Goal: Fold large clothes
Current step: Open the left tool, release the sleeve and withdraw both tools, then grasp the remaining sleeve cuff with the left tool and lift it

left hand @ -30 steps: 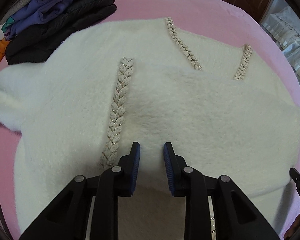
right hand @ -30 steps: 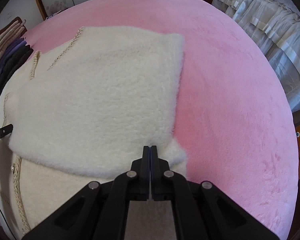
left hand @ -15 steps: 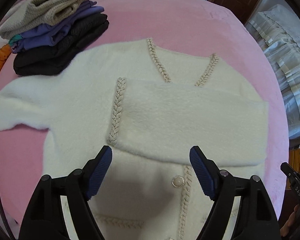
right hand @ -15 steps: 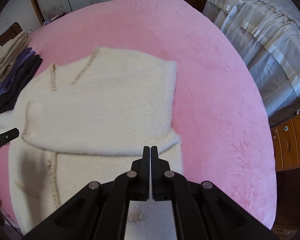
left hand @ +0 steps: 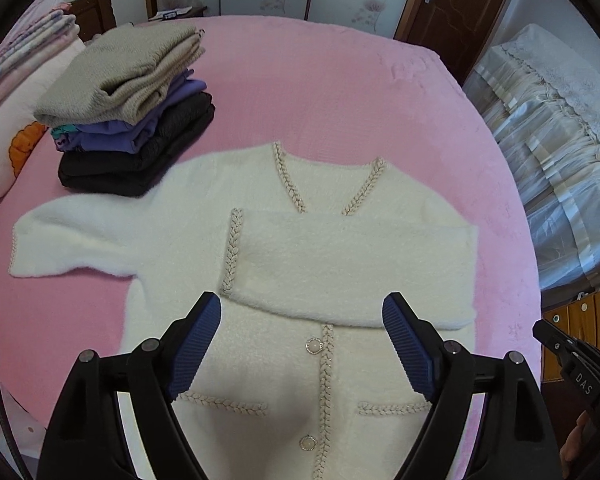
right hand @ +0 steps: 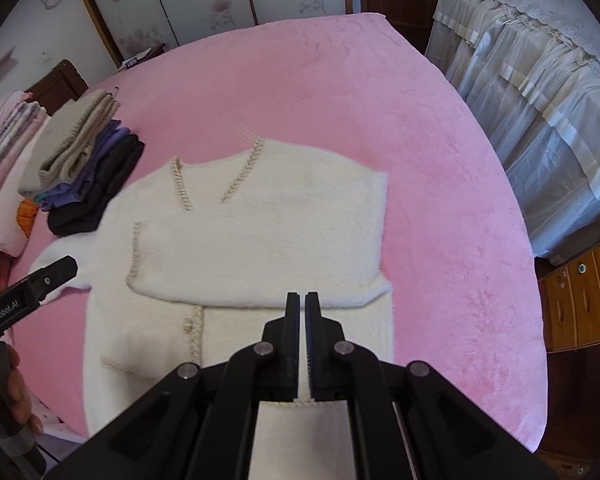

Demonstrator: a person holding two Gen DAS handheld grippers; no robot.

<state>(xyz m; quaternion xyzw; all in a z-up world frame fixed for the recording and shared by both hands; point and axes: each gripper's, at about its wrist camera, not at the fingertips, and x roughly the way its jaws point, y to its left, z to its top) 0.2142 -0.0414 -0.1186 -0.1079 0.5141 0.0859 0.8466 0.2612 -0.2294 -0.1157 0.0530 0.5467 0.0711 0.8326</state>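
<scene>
A fluffy white cardigan [left hand: 324,364] with beige braided trim and round buttons lies flat on the pink bed; it also shows in the right wrist view [right hand: 260,320]. Its right sleeve [left hand: 352,264] is folded across the chest. Its left sleeve [left hand: 72,240] lies stretched out to the left. My left gripper [left hand: 300,340] is wide open and empty, held above the cardigan's front. My right gripper [right hand: 302,328] is nearly shut with a thin gap and holds nothing, raised above the cardigan's lower part.
A stack of folded clothes [left hand: 128,112], beige on purple on black, sits on the pink bed [left hand: 300,80] at the back left, touching the cardigan's shoulder. Pillows [left hand: 4,80] lie at the far left. A covered piece of furniture [right hand: 540,80] and a wooden dresser [right hand: 580,292] stand to the right.
Both grippers have risen and pulled back from the cardigan. My left gripper let go of the sleeve and opened wide. The right sleeve now lies folded across the chest.
</scene>
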